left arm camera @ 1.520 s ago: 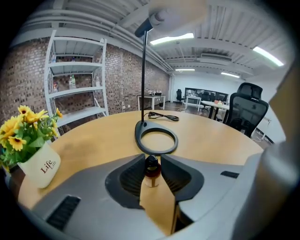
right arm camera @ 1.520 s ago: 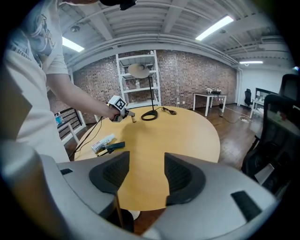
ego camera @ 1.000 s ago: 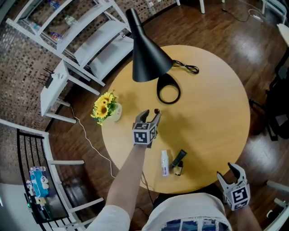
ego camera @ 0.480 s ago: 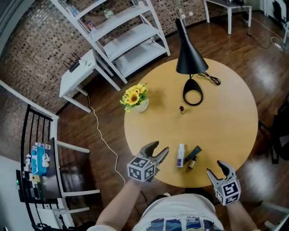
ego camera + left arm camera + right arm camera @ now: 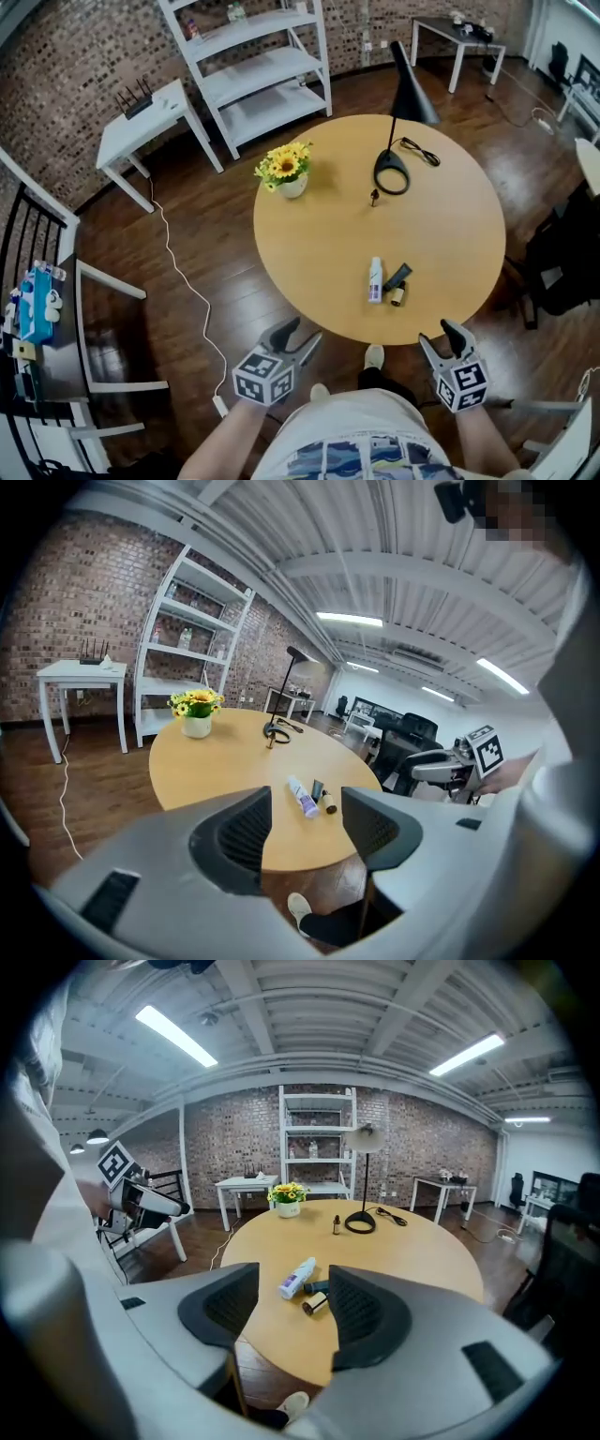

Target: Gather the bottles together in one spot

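- Grey jaws on your left gripper (image 5: 298,336) stand apart with nothing between the pads. You hold it low and close to your body, off the table, which suits a hand with nothing to carry.
- Your right gripper (image 5: 442,339) matches it: jaws wide, empty, held by your hip, short of the near edge of the round wooden table (image 5: 319,248). Both tools point toward the tabletop, so each has the bottles in sight.
- Just past that near edge, three items lie on their sides in one cluster. The white bottle (image 5: 375,279) with its purple label has the black tube (image 5: 397,277) just beside it, and the small brown bottle (image 5: 397,296) lies at the tube's near end. Whether those two touch, I cannot tell. This looks like your gathering spot, probably chosen because it is the easiest patch to reach from your side.
- Farther across the table, a small dark bottle (image 5: 373,197) stands upright, just beside the ring base of the black lamp (image 5: 414,98) and well apart from the cluster. By my reading it is the one left to fetch, and you would have to come close and lean in to reach it.
- At the table's far left edge, the sunflowers (image 5: 286,167) sit in their white pot, clear of any line between that bottle and the cluster.
- Beyond the table, a white shelf unit (image 5: 272,70) and a white side table (image 5: 141,131) stand against the brick wall and play no part in the task.
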Available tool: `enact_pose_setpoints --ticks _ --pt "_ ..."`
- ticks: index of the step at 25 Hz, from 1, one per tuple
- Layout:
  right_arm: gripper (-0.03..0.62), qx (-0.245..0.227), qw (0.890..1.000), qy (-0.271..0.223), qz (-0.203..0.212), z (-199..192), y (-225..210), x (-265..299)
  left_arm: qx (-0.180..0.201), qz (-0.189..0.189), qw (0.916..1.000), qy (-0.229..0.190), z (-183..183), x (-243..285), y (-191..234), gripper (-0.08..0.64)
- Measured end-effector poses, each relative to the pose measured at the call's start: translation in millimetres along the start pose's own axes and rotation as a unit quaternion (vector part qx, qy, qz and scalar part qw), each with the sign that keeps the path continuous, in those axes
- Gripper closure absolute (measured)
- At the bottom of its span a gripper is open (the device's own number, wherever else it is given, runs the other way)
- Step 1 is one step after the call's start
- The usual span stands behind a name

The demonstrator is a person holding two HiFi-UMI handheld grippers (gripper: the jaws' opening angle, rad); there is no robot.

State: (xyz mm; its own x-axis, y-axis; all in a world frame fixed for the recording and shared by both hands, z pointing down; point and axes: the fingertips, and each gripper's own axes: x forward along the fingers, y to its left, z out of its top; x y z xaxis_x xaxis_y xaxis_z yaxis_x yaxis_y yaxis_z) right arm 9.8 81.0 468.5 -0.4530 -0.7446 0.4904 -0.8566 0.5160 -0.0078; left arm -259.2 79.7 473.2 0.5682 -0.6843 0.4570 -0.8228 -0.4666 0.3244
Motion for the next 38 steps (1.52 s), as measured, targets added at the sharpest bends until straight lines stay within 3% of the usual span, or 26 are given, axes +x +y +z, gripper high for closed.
enact_pose_setpoints --ticks 8,19,25,29,38 --pt "0.334 0.031 0.996 0.021 -0.078 -37.4 59.3 -78.6 0.012 -0.027 0.9993 0.022 -46.6 -63.9 4.4 0.322" --pt "0.334 0.036 0.995 0.023 -0.088 -56.0 103.1 -103.8 0.016 -0.049 0.9975 0.049 -77.7 -96.4 -32.2 0.322" --pt "0.334 0.047 0.995 0.045 -0.076 -75.0 103.4 -83.5 -0.005 -0.064 0.9978 0.017 -78.6 -110.4 -35.3 0.321" --pt "0.342 0.069 0.993 0.062 -0.076 -86.4 87.5 -56.8 -0.01 -0.05 0.9986 0.015 -80.8 -119.0 -27.1 0.321" --pt "0.348 0.101 0.988 0.105 -0.058 -96.8 26.3 75.5 -0.058 -0.014 0.9981 -0.014 -60.3 -118.9 -7.4 0.321"
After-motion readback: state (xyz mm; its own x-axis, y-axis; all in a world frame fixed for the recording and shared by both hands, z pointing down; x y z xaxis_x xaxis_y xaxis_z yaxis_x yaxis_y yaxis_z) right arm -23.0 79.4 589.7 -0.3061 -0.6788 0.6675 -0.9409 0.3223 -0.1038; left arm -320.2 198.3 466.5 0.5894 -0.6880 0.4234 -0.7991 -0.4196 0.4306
